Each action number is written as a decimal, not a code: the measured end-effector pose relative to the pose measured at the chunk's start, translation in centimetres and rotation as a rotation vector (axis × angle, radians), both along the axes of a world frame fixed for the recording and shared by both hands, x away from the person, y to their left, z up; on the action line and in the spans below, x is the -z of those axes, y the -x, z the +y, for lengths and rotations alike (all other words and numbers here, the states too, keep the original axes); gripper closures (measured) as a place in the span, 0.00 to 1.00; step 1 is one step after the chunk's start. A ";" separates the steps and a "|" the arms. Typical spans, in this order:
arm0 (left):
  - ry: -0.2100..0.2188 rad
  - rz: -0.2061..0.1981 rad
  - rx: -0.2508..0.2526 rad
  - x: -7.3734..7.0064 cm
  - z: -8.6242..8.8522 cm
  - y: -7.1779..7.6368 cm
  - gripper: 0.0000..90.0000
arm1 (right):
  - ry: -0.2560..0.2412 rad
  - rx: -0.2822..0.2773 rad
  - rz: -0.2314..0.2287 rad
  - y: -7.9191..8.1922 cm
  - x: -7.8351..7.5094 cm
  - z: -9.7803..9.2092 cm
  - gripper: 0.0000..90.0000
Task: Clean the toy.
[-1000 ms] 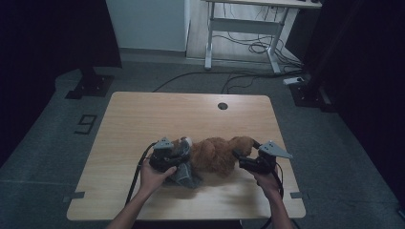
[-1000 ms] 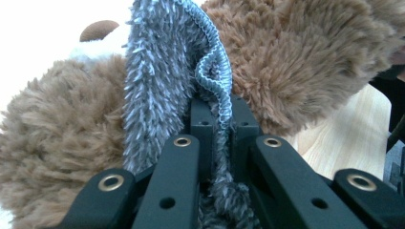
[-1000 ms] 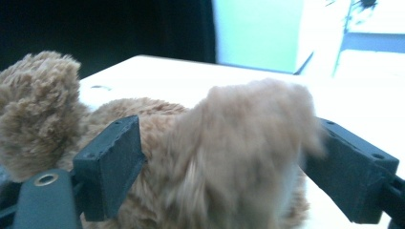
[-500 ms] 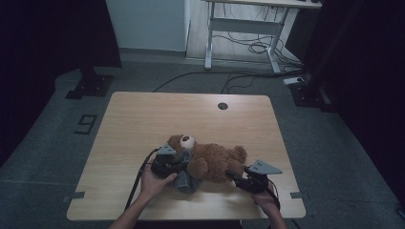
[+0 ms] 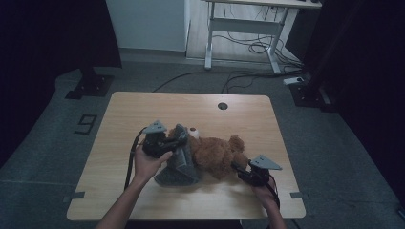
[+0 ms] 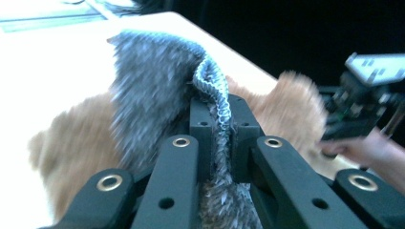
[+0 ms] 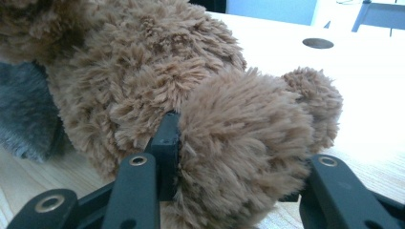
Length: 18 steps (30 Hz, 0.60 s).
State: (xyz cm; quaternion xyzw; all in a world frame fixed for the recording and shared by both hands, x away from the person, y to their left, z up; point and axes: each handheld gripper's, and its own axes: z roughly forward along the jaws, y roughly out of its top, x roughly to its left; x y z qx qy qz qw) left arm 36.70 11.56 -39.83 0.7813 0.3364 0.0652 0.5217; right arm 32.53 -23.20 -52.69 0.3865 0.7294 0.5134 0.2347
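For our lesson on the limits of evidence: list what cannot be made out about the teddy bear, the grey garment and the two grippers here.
- Teddy bear: face hidden in the high view by the grey garment.
- Left gripper: garment hem fills its jaws; the bear behind is blurred.
- Right gripper: right jaw tip hidden by the bear's furry limb in the right gripper view.
- Garment type: too bunched to tell.

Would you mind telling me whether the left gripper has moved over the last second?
Yes. The left gripper, shut on the grey garment, has shifted away from the table's near edge, towards the round hole.
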 end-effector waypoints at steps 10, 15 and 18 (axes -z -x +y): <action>-0.147 0.098 0.205 0.8 -11.8 -3.3 0.91 | 0.010 -0.007 -0.044 0.5 -0.4 0.5 0.62; -0.223 0.160 0.205 5.5 -13.8 -3.5 0.93 | 0.020 -0.016 -0.058 0.9 -0.6 0.2 0.62; -0.181 0.164 0.192 5.6 -12.6 -3.3 0.93 | 0.012 -0.024 -0.055 1.0 -0.5 0.1 0.62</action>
